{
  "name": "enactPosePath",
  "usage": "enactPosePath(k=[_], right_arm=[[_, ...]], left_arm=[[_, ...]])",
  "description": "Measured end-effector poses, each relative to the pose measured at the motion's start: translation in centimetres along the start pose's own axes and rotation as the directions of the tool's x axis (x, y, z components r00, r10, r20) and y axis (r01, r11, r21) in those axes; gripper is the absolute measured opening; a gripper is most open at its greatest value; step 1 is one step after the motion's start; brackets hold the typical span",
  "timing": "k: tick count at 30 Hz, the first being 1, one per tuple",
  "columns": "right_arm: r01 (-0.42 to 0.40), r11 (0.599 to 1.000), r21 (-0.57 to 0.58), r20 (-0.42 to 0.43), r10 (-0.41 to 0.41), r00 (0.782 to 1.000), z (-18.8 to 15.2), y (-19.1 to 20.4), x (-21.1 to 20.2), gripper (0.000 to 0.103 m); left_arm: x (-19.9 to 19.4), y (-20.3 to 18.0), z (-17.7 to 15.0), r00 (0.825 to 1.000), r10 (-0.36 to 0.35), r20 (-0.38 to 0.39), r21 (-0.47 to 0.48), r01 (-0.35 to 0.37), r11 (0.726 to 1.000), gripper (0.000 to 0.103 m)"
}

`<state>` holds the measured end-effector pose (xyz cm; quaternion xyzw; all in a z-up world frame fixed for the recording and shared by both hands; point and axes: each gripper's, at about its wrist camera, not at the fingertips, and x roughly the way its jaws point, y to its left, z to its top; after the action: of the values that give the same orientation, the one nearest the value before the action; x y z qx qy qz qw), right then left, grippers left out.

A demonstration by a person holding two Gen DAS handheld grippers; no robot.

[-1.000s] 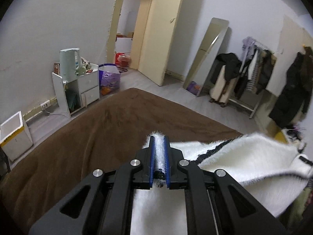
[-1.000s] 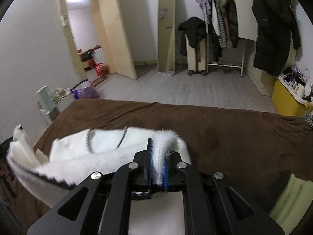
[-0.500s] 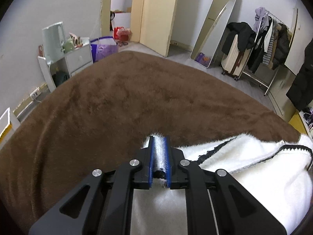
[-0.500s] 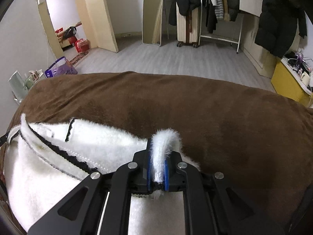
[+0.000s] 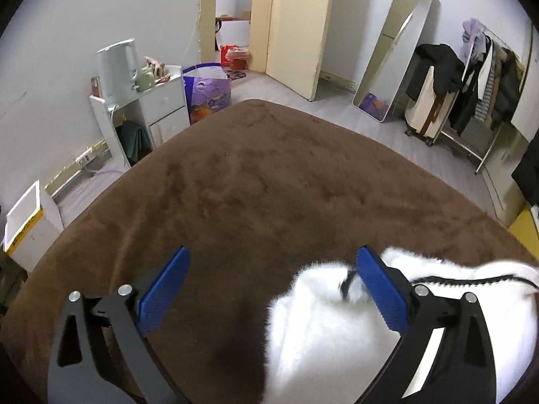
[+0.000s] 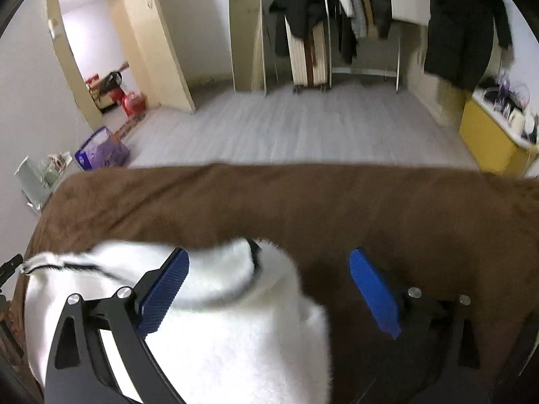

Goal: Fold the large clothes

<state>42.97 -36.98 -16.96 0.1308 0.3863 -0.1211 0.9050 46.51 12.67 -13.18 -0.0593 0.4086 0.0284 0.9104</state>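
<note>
Blanket (image 5: 256,175), brown and plush, fills the space ahead of both tools and spreads well beyond them, leaving broad bare room for laying cloth flat. On it, close under the tools, lies the white fleece garment (image 6: 219,320) with black trim, bunched rather than spread. The left gripper (image 5: 272,286) has just been opening; its jaws stand wide apart, the garment's edge lying against the inner side of its right pad, unclamped. The right gripper (image 6: 267,286) has likewise just been opening, jaws wide, the garment's corner lying loose against its left pad. The release looks done; a good next grip would likely take a trimmed edge (image 5: 471,281) squarely. The blanket's far edge (image 6: 303,166) lies well ahead, so forward sweeps have space
</note>
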Motion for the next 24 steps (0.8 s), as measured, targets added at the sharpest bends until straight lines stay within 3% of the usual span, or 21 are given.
enactPosePath(k=[3, 7, 10, 15, 18, 21, 24], right_arm=[[-0.024, 0.999, -0.029, -0.008, 0.023, 1.000, 0.2, 0.9, -1.0, 0.095], [-0.042, 0.981, -0.191, -0.024, 0.039, 0.999, -1.7, 5.0, -2.1, 0.095], [-0.091, 0.950, -0.300, -0.089, 0.067, 0.994, -4.1, 8.5, -1.5, 0.095], [-0.147, 0.935, -0.324, -0.184, 0.090, 0.979, -7.2, 11.2, 0.7, 0.095], [-0.123, 0.939, -0.321, -0.225, 0.051, 0.973, -8.0, 11.9, 2.5, 0.095], [-0.014, 0.941, -0.337, -0.208, -0.060, 0.976, -8.2, 12.0, 4.1, 0.095], [0.050, 0.955, -0.291, -0.215, -0.117, 0.970, -8.0, 11.1, 5.4, 0.095]], left_arm=[[-1.0, -0.5, -0.4, 1.000, -0.002, -0.019, 0.016, 0.002, 1.000, 0.096], [-1.6, -2.7, -2.1, 0.999, -0.024, -0.042, 0.085, 0.027, 0.996, 0.097], [-1.5, -5.1, -3.9, 0.996, -0.050, -0.074, 0.147, 0.061, 0.987, 0.097], [-0.4, -8.3, -6.3, 0.985, -0.083, -0.148, 0.209, 0.114, 0.971, 0.097], [0.4, -9.5, -7.1, 0.985, -0.040, -0.165, 0.271, 0.085, 0.959, 0.097], [1.2, -9.9, -7.4, 0.987, -0.016, -0.159, 0.298, 0.063, 0.953, 0.098], [2.1, -9.6, -7.4, 0.988, -0.012, -0.153, 0.289, 0.056, 0.956, 0.098]])
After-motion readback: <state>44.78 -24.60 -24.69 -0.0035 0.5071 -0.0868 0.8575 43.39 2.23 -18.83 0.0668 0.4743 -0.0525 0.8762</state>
